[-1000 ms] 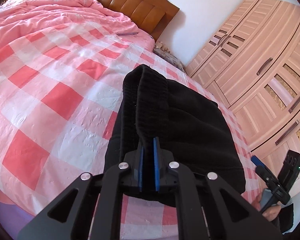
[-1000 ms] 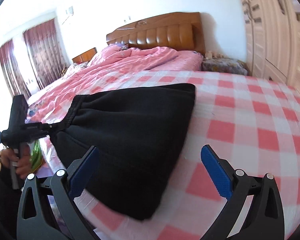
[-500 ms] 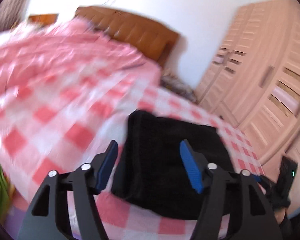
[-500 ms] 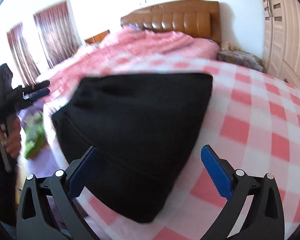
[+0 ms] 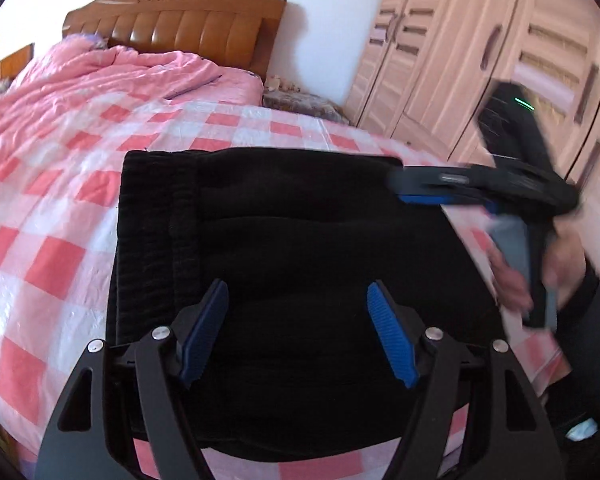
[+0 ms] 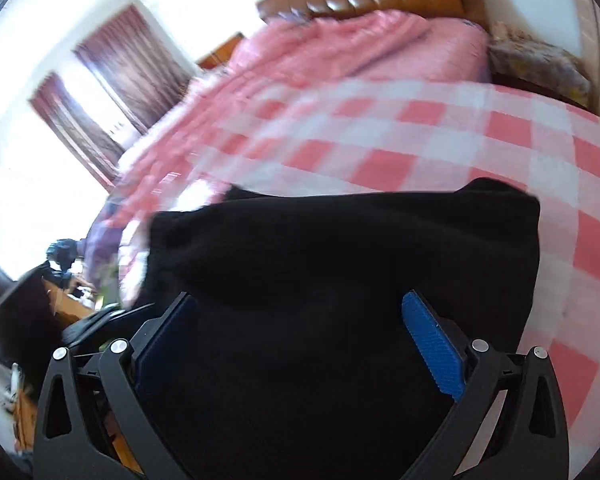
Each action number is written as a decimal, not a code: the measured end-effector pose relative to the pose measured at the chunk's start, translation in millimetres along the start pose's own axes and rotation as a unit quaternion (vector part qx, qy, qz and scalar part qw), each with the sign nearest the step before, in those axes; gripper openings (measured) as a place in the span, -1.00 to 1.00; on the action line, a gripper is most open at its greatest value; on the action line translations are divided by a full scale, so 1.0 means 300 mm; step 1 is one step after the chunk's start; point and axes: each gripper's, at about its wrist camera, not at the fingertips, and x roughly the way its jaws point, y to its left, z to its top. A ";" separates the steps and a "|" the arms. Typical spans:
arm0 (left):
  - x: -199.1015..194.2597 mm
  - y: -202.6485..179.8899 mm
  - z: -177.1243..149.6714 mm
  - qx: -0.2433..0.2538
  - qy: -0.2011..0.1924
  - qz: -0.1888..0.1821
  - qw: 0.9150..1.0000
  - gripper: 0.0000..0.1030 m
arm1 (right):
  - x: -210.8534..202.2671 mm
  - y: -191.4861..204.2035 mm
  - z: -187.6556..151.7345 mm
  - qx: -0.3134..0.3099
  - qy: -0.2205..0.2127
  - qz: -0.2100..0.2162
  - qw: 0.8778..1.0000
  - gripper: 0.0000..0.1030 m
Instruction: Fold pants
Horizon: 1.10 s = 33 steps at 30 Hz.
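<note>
On the pink-and-white checked bedspread (image 5: 60, 208), near the foot edge of the bed, the black pants (image 5: 300, 240) are laid as a folded, roughly rectangular bundle, with the ribbed waistband (image 5: 152, 232) stacked along the bundle's left side. Just above the near edge of the pants, the left gripper (image 5: 296, 328) is held with its blue-padded jaws spread wide and nothing caught between them. At the far right corner of the pants, the right gripper (image 5: 432, 188) is seen, blurred, gripped by a hand (image 5: 540, 272); in its own wrist view the right gripper (image 6: 300, 336) is spread open over the black fabric (image 6: 340, 280), with nothing clamped. Beyond the pants, a crumpled pink quilt (image 5: 100, 80) is heaped against the wooden headboard (image 5: 180, 20), and a wardrobe (image 5: 480, 60) stands to the right of the bed.
</note>
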 end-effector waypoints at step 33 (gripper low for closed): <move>-0.008 0.044 -0.007 -0.012 -0.011 -0.028 0.999 0.42 | 0.319 0.265 0.243 0.051 0.084 0.161 0.982 0.92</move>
